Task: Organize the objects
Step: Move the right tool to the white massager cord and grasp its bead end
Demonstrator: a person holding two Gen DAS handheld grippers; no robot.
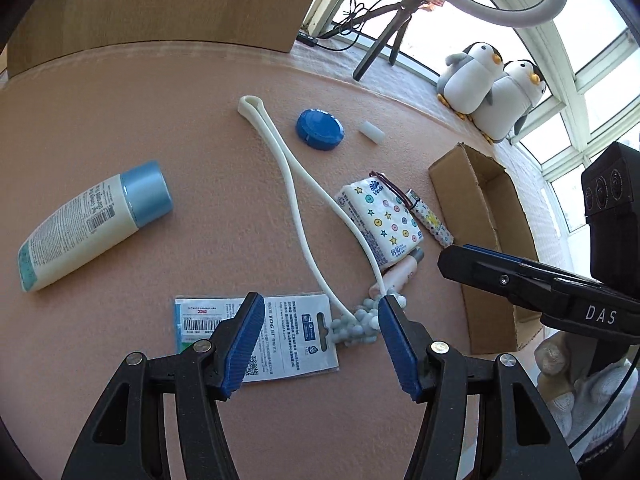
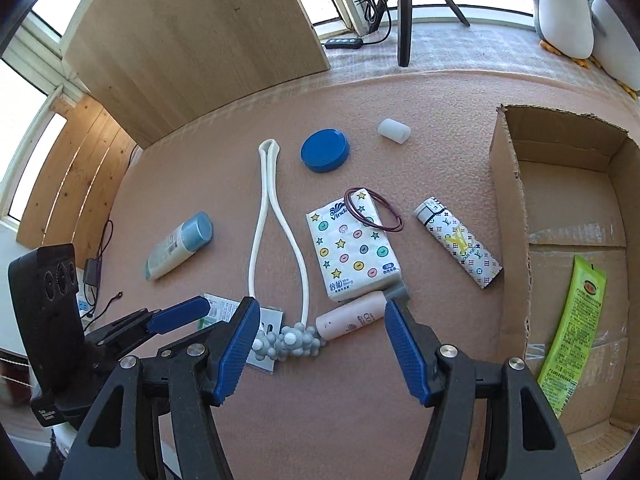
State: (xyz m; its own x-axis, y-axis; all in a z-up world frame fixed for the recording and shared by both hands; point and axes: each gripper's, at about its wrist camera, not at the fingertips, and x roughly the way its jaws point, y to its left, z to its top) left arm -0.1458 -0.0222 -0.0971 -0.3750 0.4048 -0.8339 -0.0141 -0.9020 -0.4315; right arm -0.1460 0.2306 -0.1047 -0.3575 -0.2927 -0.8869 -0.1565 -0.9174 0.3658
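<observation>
My left gripper is open, its fingers straddling a flat printed packet and the knobbly head of a white looped massager. My right gripper is open too, just above a small pink tube and the massager head. A patterned tissue pack lies beyond, with a dark hair tie partly on it. A monogram lighter, a blue lid, a white cap and a blue-capped lotion bottle lie scattered on the pink mat.
An open cardboard box stands at the right and holds a green sachet. Two plush penguins and a tripod stand on the windowsill behind. A wooden board leans at the back left. A gloved hand holds the right gripper.
</observation>
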